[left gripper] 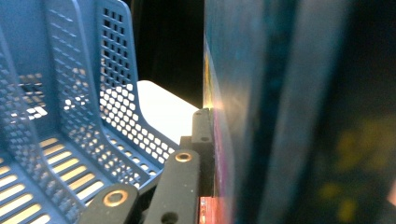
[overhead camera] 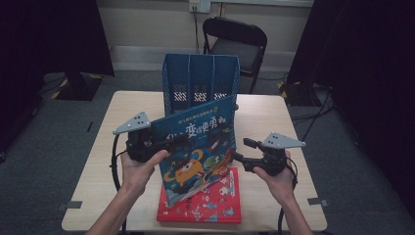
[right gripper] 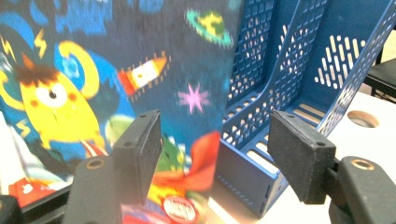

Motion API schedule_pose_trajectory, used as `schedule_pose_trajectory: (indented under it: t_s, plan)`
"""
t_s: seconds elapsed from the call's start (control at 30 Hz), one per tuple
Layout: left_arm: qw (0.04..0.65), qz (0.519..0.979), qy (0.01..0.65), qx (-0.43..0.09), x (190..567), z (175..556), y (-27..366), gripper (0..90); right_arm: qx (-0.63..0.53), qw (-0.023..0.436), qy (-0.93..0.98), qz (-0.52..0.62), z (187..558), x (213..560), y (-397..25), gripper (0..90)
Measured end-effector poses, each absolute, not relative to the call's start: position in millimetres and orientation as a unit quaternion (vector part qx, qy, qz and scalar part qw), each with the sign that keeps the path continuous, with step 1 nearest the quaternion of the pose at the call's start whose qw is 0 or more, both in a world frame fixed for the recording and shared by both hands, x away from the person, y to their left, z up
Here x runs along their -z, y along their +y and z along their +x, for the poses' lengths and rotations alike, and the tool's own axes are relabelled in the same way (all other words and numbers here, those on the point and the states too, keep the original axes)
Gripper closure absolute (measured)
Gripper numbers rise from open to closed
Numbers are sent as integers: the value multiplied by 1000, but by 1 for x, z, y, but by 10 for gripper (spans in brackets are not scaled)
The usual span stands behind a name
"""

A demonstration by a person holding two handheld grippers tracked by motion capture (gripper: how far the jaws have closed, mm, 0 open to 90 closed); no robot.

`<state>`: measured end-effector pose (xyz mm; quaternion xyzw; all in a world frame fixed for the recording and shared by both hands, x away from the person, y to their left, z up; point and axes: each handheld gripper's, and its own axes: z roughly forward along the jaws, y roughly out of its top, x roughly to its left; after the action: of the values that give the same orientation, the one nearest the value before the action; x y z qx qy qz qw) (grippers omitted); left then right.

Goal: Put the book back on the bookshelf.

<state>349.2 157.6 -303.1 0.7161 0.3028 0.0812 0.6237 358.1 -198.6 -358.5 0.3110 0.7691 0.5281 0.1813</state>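
High view: L gripper [overhead camera: 169, 143] clamps the left edge of the blue book [overhead camera: 195, 147], jaws closed on the cover; book held tilted, its lower edge resting on the red book [overhead camera: 210, 205], which lies flat on the table [overhead camera: 98, 166] near the front edge. Blue book's upper right corner sits just in front of the rack [overhead camera: 200, 81], a blue three-slot file holder standing upright at mid-table. R gripper [overhead camera: 239, 150] is just beside the blue book's right edge, not gripping it.

L gripper view: jaws pressed shut against the blue book [left gripper: 280, 112], seen edge-on at right; rack [left gripper: 70, 116] slots w/ perforated walls at left, table [left gripper: 163, 107] behind.

R gripper view: R gripper [right gripper: 215, 149] jaws wide apart, nothing between the pads; blue book [right gripper: 116, 70] cover (yellow monster, rocket, planet) behind the left jaw, rack [right gripper: 299, 60] behind the right jaw, book edge close to the rack's front.

Chair [overhead camera: 237, 41] stands beyond the table.
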Motion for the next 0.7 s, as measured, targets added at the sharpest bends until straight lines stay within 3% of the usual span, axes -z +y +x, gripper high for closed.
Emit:
schedule_pose_trajectory:
  t_s: [0.7]
  plan:
    - [604, 732, 294, -112, 282, 349, 177, 833, -519, 174, 774, 317, 359, 365, -200, 341]
